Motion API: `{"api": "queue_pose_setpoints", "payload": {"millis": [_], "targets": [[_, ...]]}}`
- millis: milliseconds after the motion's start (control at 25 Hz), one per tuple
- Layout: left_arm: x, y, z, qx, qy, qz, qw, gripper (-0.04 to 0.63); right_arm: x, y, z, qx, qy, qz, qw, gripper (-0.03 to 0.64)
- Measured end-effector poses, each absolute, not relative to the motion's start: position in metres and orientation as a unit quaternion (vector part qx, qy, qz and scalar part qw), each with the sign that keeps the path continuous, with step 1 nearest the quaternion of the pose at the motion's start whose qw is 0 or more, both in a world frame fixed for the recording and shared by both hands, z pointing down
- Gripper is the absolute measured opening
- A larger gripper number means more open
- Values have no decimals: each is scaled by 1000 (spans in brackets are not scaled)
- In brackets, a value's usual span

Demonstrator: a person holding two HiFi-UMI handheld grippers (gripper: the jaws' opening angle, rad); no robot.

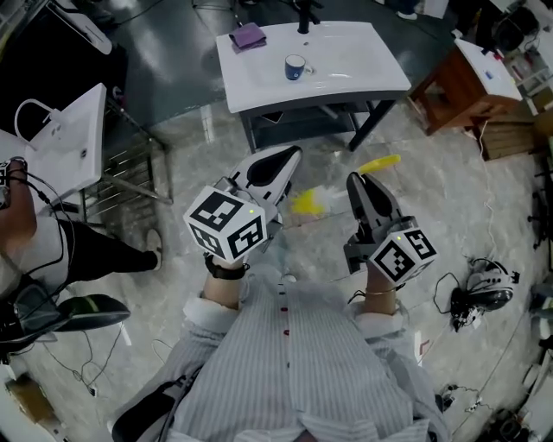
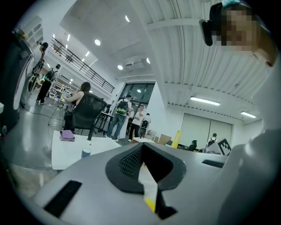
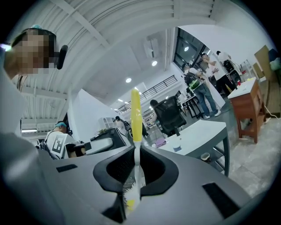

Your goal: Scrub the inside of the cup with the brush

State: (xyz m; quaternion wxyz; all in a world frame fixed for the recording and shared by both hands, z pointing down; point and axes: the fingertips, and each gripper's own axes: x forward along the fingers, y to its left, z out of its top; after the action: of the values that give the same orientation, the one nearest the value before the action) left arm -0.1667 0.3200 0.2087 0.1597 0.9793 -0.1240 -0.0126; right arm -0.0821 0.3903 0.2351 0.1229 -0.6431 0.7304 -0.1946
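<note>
A blue cup point(image 1: 296, 66) stands on a white basin table point(image 1: 363, 52) far ahead of me; it also shows small as the cup point(image 2: 86, 152) and the cup point(image 3: 177, 145). My right gripper point(image 1: 363, 183) is shut on the brush point(image 3: 136, 118). The brush's yellow handle point(image 1: 380, 162) sticks out past the tips, and its white bristles lie back inside the jaws. My left gripper point(image 1: 288, 157) is shut and held beside the right one. A thin pale strip with a yellow end point(image 2: 149, 189) shows in its slot; I cannot tell what it is. Both grippers are well short of the table.
A purple cloth point(image 1: 249, 36) and a black tap point(image 1: 304, 17) are on the basin table. A second white basin point(image 1: 65, 134) stands left, next to a seated person point(image 1: 52, 250). A wooden table point(image 1: 467, 82) is at right. Cables and a headset point(image 1: 479, 298) lie on the floor.
</note>
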Motion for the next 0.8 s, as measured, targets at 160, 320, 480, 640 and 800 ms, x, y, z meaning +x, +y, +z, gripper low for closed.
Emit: {"api": "queue_pose_setpoints", "payload": {"millis": [160, 320, 480, 640, 800], "targets": [[-150, 265, 210, 978, -126, -12, 167, 8, -58, 343, 236, -654, 720, -197, 127, 57], [-130, 217, 210, 979, -113, -2, 168, 8, -34, 296, 233, -668, 705, -196, 136, 57], [-111, 174, 211, 981, -96, 3, 168, 9, -16, 254, 233, -678, 694, -194, 145, 57], [-102, 150, 214, 982, -82, 7, 171, 9, -11, 232, 231, -685, 688, -191, 146, 57], [-93, 126, 226, 982, -73, 17, 176, 9, -3, 209, 234, -695, 679, -192, 139, 57]]}}
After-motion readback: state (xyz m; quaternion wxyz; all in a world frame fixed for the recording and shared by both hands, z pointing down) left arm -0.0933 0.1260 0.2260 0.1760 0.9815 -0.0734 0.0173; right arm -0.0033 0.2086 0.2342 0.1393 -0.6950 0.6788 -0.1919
